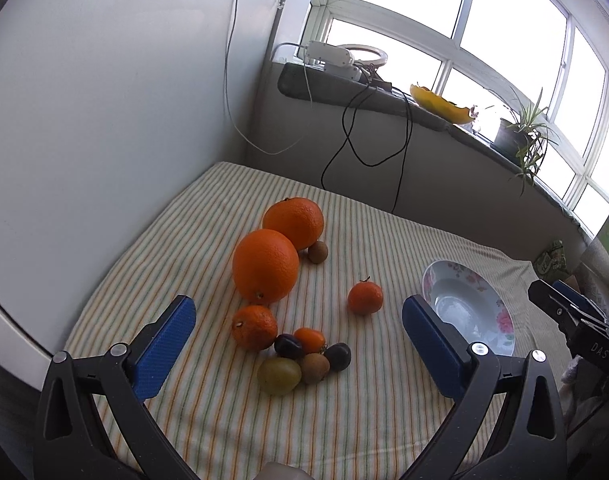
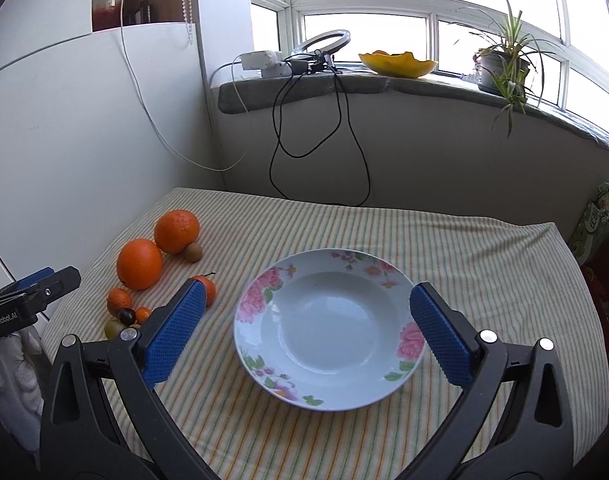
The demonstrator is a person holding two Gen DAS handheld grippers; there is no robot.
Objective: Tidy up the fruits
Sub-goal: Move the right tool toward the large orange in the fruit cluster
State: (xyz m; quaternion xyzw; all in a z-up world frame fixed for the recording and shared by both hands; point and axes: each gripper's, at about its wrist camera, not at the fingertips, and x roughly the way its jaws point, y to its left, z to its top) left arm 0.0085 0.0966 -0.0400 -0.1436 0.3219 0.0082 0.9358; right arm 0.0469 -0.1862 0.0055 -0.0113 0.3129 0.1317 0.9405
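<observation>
Two big oranges (image 1: 265,266) (image 1: 294,222) lie on the striped cloth, with a small brown fruit (image 1: 317,251) beside the far one. Closer lie a mandarin (image 1: 254,327), a lone mandarin (image 1: 365,298), and a cluster of small fruits: an orange one (image 1: 309,339), dark ones (image 1: 288,346), a green one (image 1: 279,375), a brown one (image 1: 315,368). My left gripper (image 1: 300,328) hangs open above the cluster. The empty flowered plate (image 2: 264,300) lies in front of my right gripper (image 2: 308,320), which is open over it. The same oranges (image 2: 139,264) appear at the left of the right wrist view.
The table (image 2: 464,248) stands in a corner: a white wall on the left, a low wall with hanging black cables (image 2: 344,132) behind. The sill holds a yellow bowl (image 2: 398,65), a potted plant (image 2: 502,66) and a ring light (image 2: 324,44). A bag (image 2: 596,220) stands at the right.
</observation>
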